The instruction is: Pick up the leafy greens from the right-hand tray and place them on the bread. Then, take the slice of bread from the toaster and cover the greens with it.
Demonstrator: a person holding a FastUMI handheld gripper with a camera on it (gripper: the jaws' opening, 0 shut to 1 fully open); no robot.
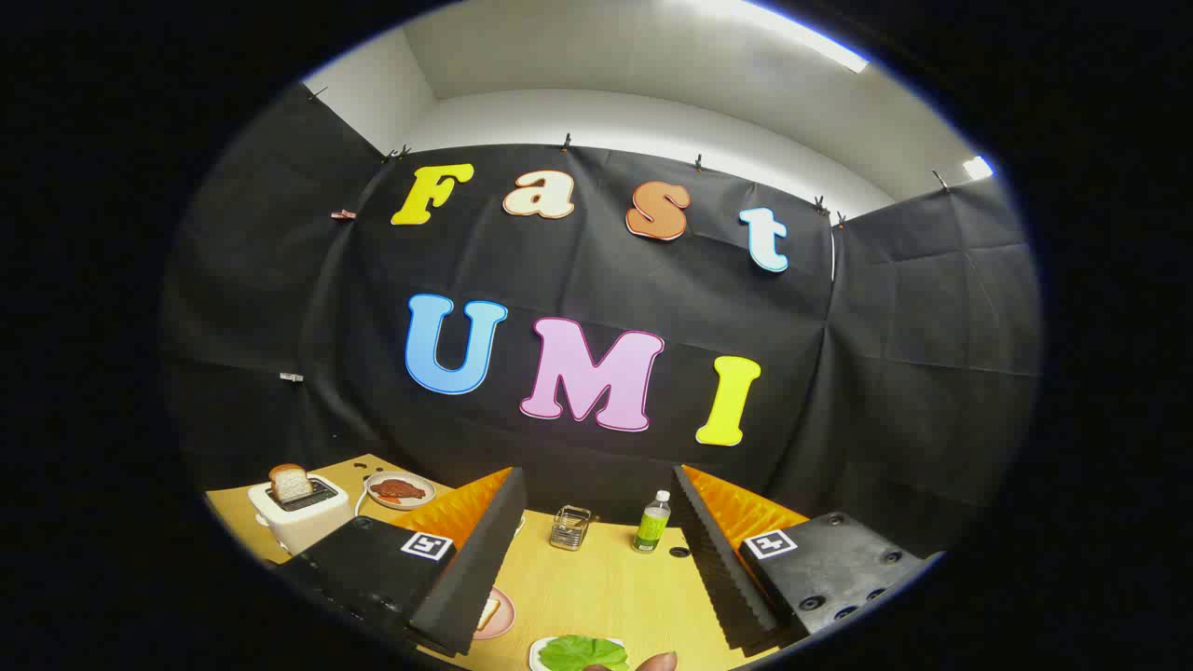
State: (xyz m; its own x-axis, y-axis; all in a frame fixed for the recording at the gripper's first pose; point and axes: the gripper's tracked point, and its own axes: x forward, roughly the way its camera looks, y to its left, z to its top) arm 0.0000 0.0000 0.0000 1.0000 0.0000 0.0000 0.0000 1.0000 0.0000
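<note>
My gripper (pixel 596 559) is held high over the wooden table (pixel 606 582) with its two fingers wide apart and nothing between them. Leafy greens (pixel 582 652) lie on a white tray (pixel 541 652) low between the fingers, close to me. A slice of bread lies on a pink plate (pixel 499 615), half hidden behind the left finger (pixel 471 568). Beyond that finger stands a white toaster (pixel 300 513) with a slice of bread (pixel 290 483) sticking up from its slot.
A small plate with red slices (pixel 399 489) sits beside the toaster. A wire holder (pixel 569 527) and a green bottle (pixel 652 522) stand at the back of the table near the black cloth wall. A fingertip (pixel 657 662) shows next to the greens.
</note>
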